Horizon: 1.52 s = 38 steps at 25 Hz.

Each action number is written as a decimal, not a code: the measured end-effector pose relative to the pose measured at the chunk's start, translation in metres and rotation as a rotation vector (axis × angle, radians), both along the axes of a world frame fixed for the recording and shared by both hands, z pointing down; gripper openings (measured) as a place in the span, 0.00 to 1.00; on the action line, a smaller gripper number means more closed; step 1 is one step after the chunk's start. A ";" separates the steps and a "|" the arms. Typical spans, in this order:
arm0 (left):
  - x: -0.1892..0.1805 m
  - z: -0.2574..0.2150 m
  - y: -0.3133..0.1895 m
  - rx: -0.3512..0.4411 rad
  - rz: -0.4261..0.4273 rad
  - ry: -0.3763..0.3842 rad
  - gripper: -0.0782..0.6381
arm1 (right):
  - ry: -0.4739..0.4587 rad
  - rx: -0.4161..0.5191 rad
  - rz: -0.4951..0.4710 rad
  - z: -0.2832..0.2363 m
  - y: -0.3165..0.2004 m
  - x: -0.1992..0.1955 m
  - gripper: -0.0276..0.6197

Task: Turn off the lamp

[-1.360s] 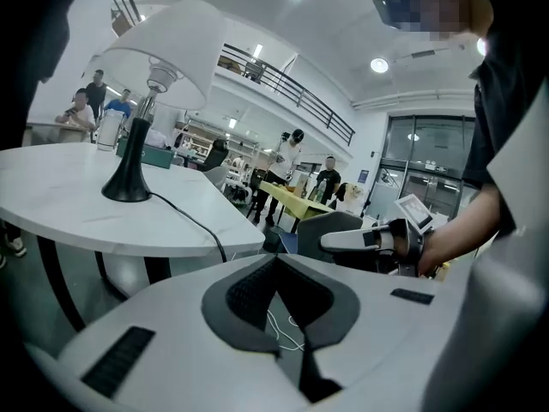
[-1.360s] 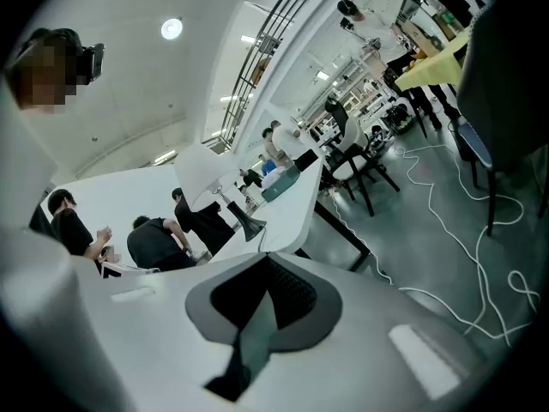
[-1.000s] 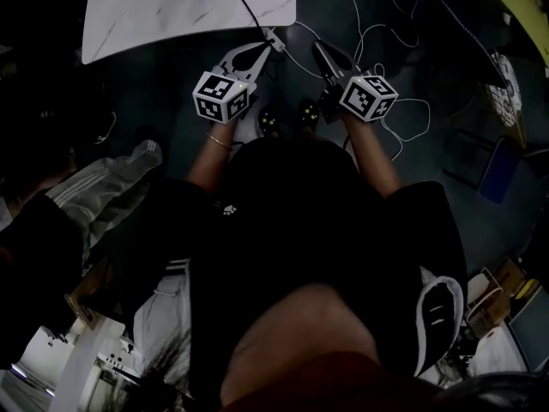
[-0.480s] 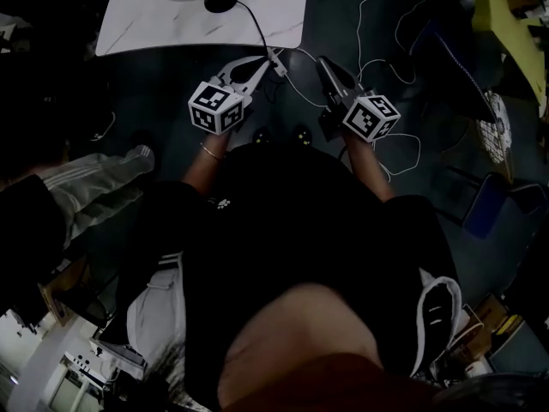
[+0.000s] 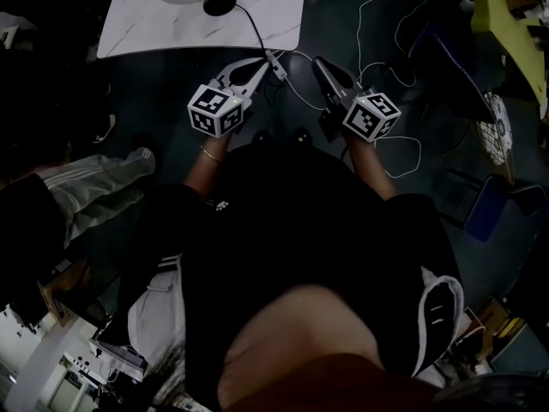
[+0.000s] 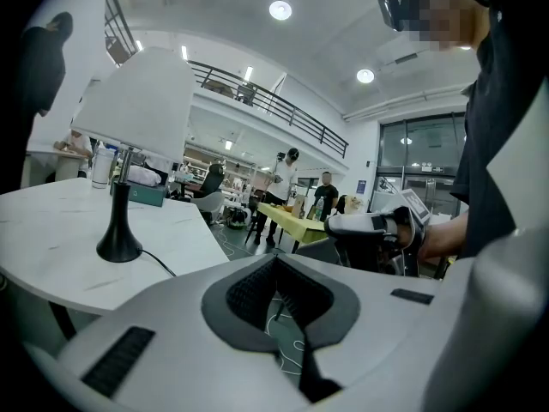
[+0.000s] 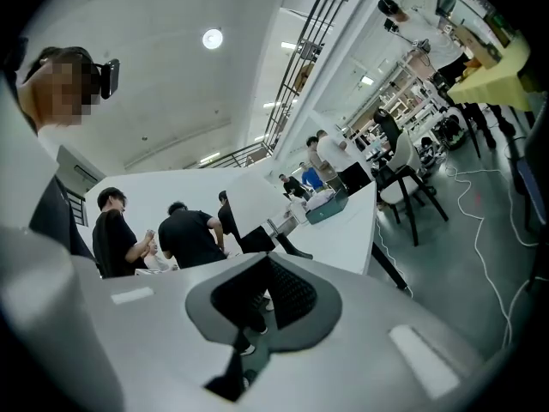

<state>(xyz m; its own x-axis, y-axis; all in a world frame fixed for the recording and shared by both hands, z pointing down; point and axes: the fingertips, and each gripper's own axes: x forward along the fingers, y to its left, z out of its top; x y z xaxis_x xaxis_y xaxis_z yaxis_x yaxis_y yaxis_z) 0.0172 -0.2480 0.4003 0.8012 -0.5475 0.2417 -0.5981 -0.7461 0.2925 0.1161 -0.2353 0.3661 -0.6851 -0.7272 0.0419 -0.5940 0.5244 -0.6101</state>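
Left gripper (image 5: 273, 61) and right gripper (image 5: 319, 63), both clenched on nothing, held side by side over the dark floor (image 5: 146, 93), just short of the white marble table (image 5: 146, 28). The lamp (image 6: 135, 110) stands on that table, its black cord (image 5: 254, 26) trailing off the near edge. Behind the lamp, a teal box (image 6: 141, 195), contents unseen. White cables (image 5: 401, 144) loop across the floor; people (image 6: 284, 183) stand farther off by a yellow table (image 6: 287, 221).

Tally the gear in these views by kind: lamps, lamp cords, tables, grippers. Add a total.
lamp: 1
lamp cord: 1
white table: 1
grippers: 2 (left gripper, right gripper)
Total: 5
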 end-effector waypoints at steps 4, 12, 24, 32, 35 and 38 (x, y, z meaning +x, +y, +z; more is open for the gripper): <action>0.002 0.002 0.003 -0.006 0.001 0.008 0.12 | -0.004 0.014 -0.014 -0.003 0.002 -0.002 0.04; 0.002 0.005 0.007 -0.021 -0.003 0.008 0.12 | -0.028 0.021 -0.029 -0.007 0.010 -0.006 0.04; -0.001 0.009 0.011 -0.029 -0.017 0.011 0.12 | -0.022 0.033 -0.058 -0.011 0.012 -0.005 0.04; -0.008 0.012 0.012 -0.034 -0.032 0.008 0.12 | -0.041 0.010 -0.060 -0.004 0.016 -0.012 0.04; -0.010 0.013 0.013 -0.035 -0.035 0.005 0.12 | -0.042 0.007 -0.054 -0.002 0.017 -0.012 0.04; -0.012 0.013 0.012 -0.034 -0.037 0.006 0.12 | -0.038 0.004 -0.051 0.000 0.016 -0.012 0.04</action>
